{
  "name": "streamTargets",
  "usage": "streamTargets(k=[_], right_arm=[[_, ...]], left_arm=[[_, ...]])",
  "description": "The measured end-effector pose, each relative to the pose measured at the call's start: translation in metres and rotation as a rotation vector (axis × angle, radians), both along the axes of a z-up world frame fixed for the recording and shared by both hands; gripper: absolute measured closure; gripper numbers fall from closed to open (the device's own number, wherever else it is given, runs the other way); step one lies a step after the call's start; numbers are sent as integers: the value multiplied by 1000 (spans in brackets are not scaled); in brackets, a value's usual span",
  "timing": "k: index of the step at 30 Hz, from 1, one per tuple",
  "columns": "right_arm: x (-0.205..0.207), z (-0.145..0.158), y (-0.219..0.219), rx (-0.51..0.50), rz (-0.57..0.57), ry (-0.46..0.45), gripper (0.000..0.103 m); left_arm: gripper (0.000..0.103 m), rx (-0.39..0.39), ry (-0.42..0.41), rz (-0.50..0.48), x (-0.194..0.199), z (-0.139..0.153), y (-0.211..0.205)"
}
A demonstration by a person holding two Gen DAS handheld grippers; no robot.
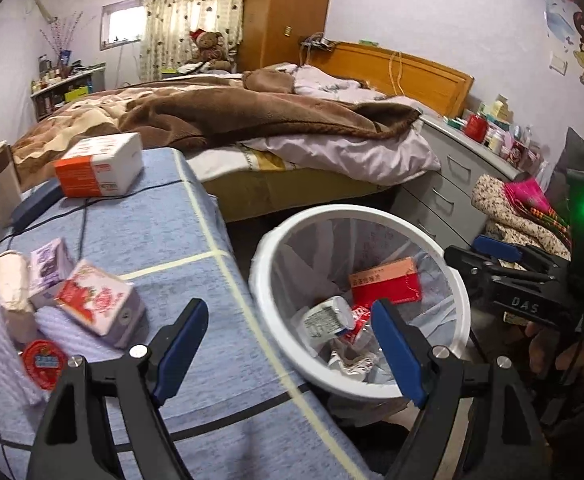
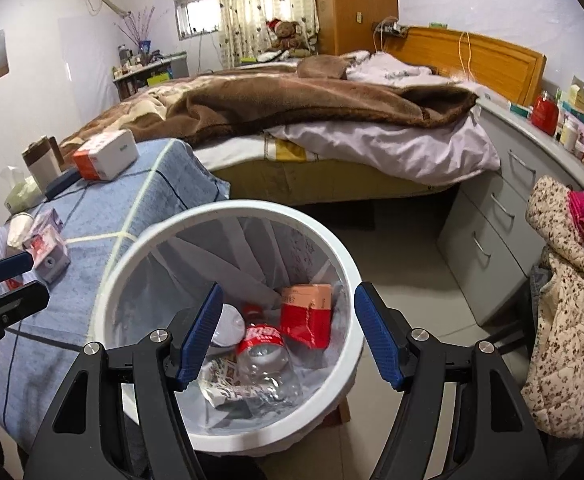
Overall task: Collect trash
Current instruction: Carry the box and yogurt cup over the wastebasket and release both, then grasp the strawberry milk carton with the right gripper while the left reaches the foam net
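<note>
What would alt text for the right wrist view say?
The open, empty right gripper hovers over a white lined bin holding a red box and a plastic bottle. Cartons lie on a blue-covered table to the left, a bed behind.

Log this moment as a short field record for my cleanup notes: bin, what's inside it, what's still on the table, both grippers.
bin: white trash bin with clear liner, on the floor beside the blue-covered table
in bin: red box, clear bottle with red label, crumpled paper
on table: red-and-white carton, purple carton, red round lid
left gripper: fingers apart, empty, over the table edge and bin
right gripper: fingers apart, empty, over the bin
</note>
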State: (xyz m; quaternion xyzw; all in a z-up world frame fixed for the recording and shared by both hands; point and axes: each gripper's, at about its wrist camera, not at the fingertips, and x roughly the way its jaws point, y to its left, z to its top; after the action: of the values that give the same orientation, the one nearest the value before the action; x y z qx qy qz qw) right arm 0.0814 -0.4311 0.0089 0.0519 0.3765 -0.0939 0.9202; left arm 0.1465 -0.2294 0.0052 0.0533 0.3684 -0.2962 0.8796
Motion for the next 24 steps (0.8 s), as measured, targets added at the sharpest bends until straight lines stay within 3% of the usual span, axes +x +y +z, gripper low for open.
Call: streamTargets(k=[8, 24], right_arm=[[-1, 12, 36, 9, 80, -81, 33], [32, 6, 111, 18, 246, -77, 33]], left_arm=[[18, -3, -42, 121, 2, 8, 55], [18, 6, -51, 395, 20, 1, 168]])
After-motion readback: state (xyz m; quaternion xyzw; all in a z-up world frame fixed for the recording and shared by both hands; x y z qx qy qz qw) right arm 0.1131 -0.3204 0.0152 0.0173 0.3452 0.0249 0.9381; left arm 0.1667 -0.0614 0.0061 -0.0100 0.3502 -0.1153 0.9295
